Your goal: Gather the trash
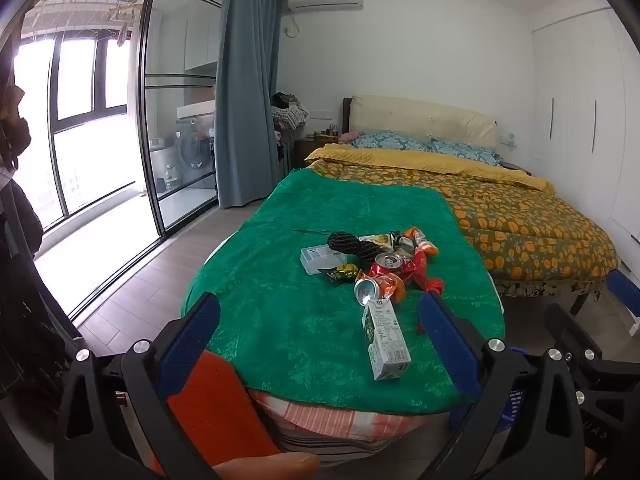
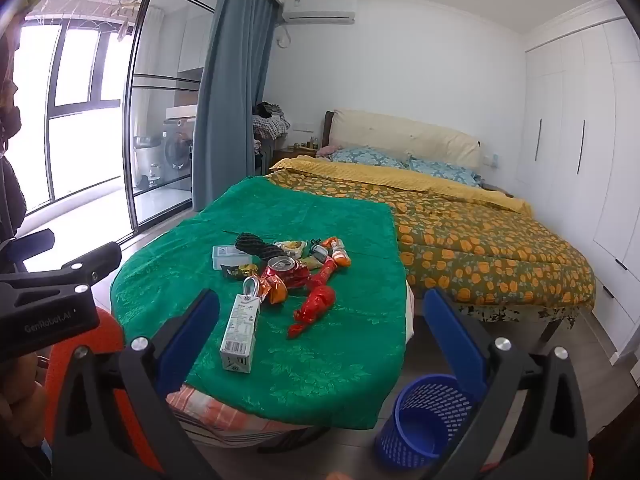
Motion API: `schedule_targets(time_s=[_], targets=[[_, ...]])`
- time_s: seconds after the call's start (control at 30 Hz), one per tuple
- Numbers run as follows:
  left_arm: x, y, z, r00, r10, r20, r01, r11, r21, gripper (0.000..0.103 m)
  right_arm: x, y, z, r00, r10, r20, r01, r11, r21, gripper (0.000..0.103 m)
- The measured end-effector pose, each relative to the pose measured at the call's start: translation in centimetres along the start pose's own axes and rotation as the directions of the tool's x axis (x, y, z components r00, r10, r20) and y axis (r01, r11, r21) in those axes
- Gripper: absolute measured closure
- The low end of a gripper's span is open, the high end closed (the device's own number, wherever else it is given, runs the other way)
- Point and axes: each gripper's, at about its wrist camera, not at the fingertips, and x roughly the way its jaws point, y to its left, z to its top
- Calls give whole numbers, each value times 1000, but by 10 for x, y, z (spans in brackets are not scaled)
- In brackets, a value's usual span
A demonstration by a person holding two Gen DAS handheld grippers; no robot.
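A heap of trash lies on a table under a green cloth (image 1: 280,280) (image 2: 328,352). Nearest me lies a white-green drink carton (image 1: 385,340) (image 2: 240,332). Behind it are two crushed cans (image 1: 367,289) (image 2: 280,265), red and orange wrappers (image 1: 420,268) (image 2: 316,308), a black foam net (image 1: 352,246) (image 2: 256,246) and a clear plastic box (image 1: 322,258) (image 2: 229,256). A blue mesh bin (image 2: 420,420) stands on the floor right of the table. My left gripper (image 1: 320,328) and right gripper (image 2: 320,328) both hang open short of the table, nothing between the fingers.
A bed (image 2: 480,240) with an orange-patterned quilt stands behind the table. White wardrobes (image 2: 580,140) line the right wall. A glass sliding door (image 1: 176,120) and blue curtain (image 1: 244,100) are at the left. An orange chair back (image 1: 216,408) sits at the table's near edge.
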Motion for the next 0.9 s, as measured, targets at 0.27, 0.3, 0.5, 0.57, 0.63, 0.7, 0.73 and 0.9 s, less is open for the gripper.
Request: schedule_targets(time_s=[0.27, 0.3, 0.5, 0.57, 0.63, 0.7, 0.73, 0.9], targets=[[0, 0, 0, 1000, -1, -5, 1, 1000, -5, 4, 0, 0, 0, 1000, 0, -4, 0, 1000, -2, 5], [0, 0, 0, 1000, -1, -4, 1, 1000, -5, 4, 0, -1, 0, 1000, 1, -2, -1, 1000, 1, 5], [0, 0, 0, 1000, -1, -6, 1, 1000, -3, 4, -1, -1, 0, 1000, 2, -3, -2, 1000, 2, 5], [0, 0, 0, 1000, -1, -7, 1, 1000, -2, 4, 0, -1, -1, 1000, 1, -4, -1, 1000, 3, 5], [0, 0, 0, 1000, -1, -7, 1, 1000, -3, 4, 0, -1, -1, 1000, 1, -4, -1, 1000, 3, 5], [0, 0, 0, 1000, -1, -7, 1, 1000, -2, 4, 0, -2, -1, 1000, 2, -4, -2, 1000, 4, 5], [0, 0, 0, 1000, 0, -7, 0, 1000, -2, 4, 0, -2, -1, 1000, 3, -4, -3, 1000, 4, 5], [0, 1, 0, 1000, 0, -8, 0, 1000, -1, 4, 0, -2, -1, 1000, 2, -5, -2, 1000, 5, 5]])
